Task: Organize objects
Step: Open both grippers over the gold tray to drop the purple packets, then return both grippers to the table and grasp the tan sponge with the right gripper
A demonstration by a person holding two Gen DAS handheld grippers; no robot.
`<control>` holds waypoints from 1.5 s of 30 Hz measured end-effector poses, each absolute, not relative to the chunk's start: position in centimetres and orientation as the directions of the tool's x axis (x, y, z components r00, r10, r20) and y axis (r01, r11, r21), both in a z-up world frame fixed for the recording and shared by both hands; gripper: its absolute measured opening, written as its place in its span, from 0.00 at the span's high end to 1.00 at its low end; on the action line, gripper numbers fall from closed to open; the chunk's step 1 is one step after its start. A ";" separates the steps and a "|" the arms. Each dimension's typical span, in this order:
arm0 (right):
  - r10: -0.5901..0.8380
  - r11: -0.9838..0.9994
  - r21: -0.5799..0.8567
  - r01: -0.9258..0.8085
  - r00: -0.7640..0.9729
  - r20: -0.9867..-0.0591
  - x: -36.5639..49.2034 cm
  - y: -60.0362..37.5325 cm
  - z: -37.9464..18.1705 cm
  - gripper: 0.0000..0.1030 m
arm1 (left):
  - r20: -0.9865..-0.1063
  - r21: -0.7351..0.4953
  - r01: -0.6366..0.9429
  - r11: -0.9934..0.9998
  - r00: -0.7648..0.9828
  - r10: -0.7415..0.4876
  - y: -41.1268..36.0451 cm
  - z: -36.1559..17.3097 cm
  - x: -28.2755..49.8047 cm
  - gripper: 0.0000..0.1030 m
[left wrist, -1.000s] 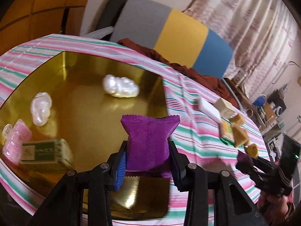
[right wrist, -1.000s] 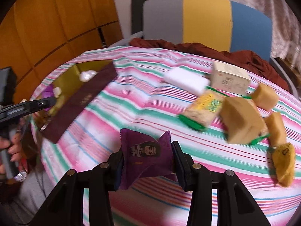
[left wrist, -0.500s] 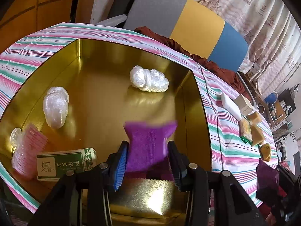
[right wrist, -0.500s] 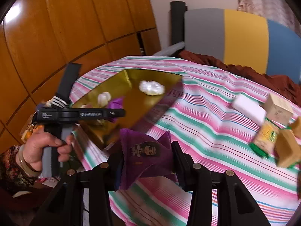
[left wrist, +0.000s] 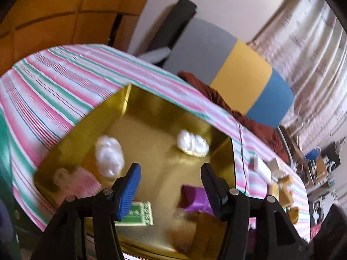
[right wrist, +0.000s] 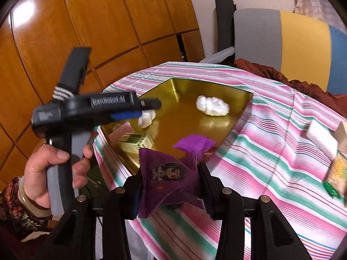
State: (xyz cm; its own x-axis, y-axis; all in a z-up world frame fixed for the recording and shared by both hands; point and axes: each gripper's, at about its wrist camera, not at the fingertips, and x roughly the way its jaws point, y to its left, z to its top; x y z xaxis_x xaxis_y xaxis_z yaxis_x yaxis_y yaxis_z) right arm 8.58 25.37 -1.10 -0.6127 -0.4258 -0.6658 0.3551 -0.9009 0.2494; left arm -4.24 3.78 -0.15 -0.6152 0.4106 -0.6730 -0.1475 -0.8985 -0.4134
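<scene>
A gold tray point(left wrist: 151, 99) point(right wrist: 216, 82) sits on the striped tablecloth. It holds two white wrapped sweets point(left wrist: 193, 143) point(left wrist: 109, 153), a pink packet point(left wrist: 80, 179), a green box point(left wrist: 138, 214) and a bright purple packet point(left wrist: 195, 197) point(right wrist: 194, 144). The purple packet lies loose on the tray floor. My left gripper point(left wrist: 171, 186) point(right wrist: 149, 106) hovers over the tray with its jaws opening and nothing between them. My right gripper point(right wrist: 169, 179) is at the tray's near edge, shut on a dark purple packet point(right wrist: 167, 173) with a printed figure.
To the right on the cloth point(right wrist: 271, 151) lie a white block point(right wrist: 323, 138), a beige box point(right wrist: 342, 134) and a yellow-green packet point(right wrist: 336, 173). A chair point(right wrist: 282, 39) with a grey, yellow and blue back stands behind the table. A hand point(right wrist: 43, 173) holds the left gripper.
The left gripper's jaws have spread and let go of the bright purple packet, which now lies in the tray. The right gripper has carried its dark purple packet leftward to the tray.
</scene>
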 end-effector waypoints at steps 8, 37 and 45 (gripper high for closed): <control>-0.439 -0.891 0.249 0.380 -0.582 -0.685 6.6 22.2 -2.1 0.56 | -0.650 -0.452 -0.106 -0.886 -0.641 0.408 2.1 1.0 -4.7 0.42; -0.420 -0.907 0.315 0.278 -0.628 -0.656 6.6 24.3 -2.3 0.37 | -0.667 -0.413 -0.131 -0.901 -0.630 0.398 4.4 0.7 -3.2 0.42; -0.324 -0.945 0.261 0.197 -0.673 -0.665 7.6 27.9 -1.9 0.37 | -0.666 -0.387 -0.210 -0.898 -0.610 0.430 6.9 0.9 -1.8 0.42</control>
